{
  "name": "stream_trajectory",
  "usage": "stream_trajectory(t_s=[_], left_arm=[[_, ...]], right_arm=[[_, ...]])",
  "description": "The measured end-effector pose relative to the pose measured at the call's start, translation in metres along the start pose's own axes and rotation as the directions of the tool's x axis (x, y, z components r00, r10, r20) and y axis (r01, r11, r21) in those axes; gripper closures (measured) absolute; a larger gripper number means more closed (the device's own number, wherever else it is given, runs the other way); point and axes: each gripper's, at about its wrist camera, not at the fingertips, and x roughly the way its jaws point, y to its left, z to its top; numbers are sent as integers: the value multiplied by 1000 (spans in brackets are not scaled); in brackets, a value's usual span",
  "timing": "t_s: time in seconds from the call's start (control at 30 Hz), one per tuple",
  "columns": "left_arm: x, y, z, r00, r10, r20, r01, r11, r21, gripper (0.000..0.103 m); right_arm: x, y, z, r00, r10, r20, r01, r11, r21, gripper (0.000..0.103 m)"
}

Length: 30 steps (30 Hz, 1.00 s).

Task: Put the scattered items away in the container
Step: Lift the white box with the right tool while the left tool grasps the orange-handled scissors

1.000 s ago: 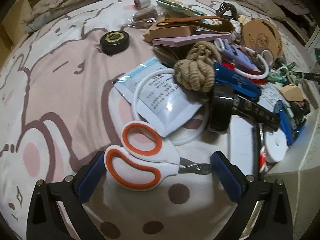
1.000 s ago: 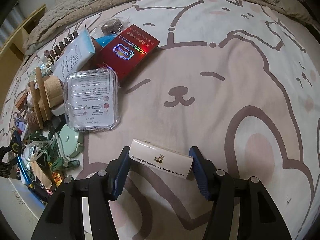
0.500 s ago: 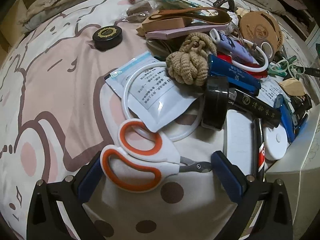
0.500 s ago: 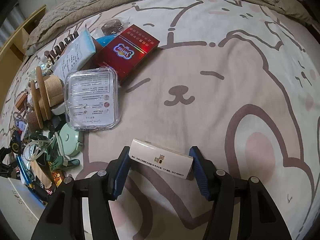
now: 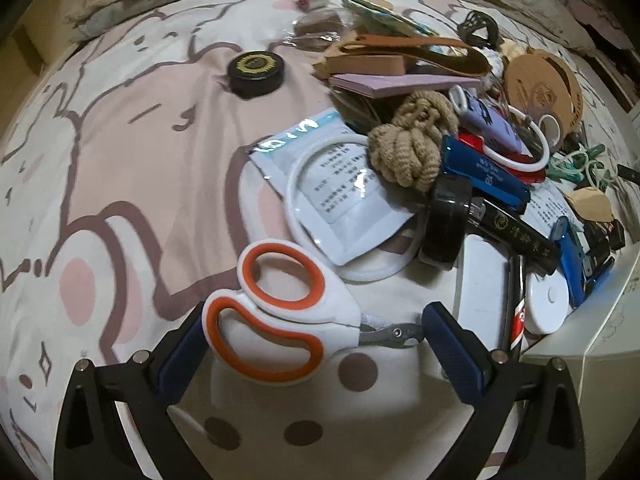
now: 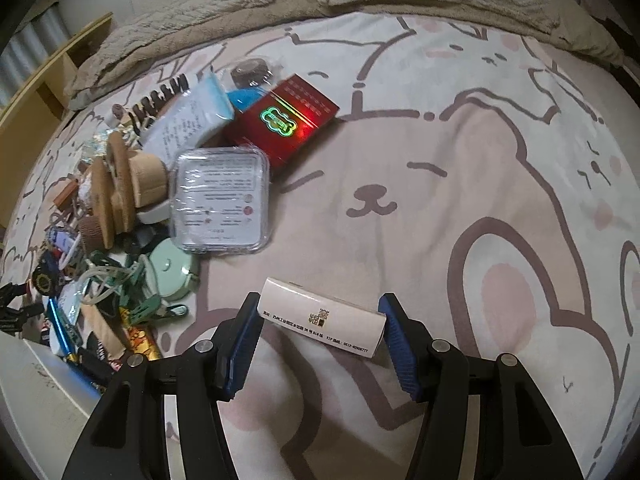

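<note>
1. Two grippers in view, both low over bed with cartoon-bear sheet (image 6: pixel 460 184).
2. Left gripper (image 5: pixel 312 334): blue-padded fingers (image 5: pixel 182 350) spread wide, straddling orange-and-white plastic-handled scissors (image 5: pixel 276 312). Left pad touching handle loop, right pad at blade tip; clamped or just touching, cannot tell.
3. Scissors lying flat on sheet, handles to left, short metal blades to right, at near edge of clutter pile.
4. Just beyond scissors: white plastic ring (image 5: pixel 304 184) over clear-packed face mask (image 5: pixel 344 200), knotted tan jute rope ball (image 5: pixel 412 144), black tape roll (image 5: pixel 446 220), round black tin with gold label (image 5: pixel 256 70) off alone to left.
5. Right gripper (image 6: pixel 320 320): fingers (image 6: pixel 244 344) holding white rectangular carton with printed text (image 6: pixel 322 322) endwise, one pad on each end.
6. Pale container corner (image 5: pixel 588 344) at lower right of left view, touching pile edge.
7. Right view, left of carton: red foil-printed box (image 6: pixel 284 120), clear square plastic case (image 6: pixel 220 200), mint green round case (image 6: pixel 170 270).
</note>
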Motion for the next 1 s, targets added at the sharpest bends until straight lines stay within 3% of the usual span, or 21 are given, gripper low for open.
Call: stream_trajectory(t_s=[0.3, 0.57, 1.0], left_arm=[[-26, 4, -4, 999, 9, 50, -5, 998, -68, 0], [-51, 8, 13, 992, 1, 127, 11, 995, -95, 0], [-125, -20, 16, 955, -5, 295, 32, 996, -89, 0]], right_arm=[[-20, 3, -5, 999, 4, 40, -3, 1000, -10, 43], [-48, 4, -10, 995, 13, 95, -13, 1000, -1, 43], [-112, 27, -23, 973, 105, 207, -103, 995, -19, 43]])
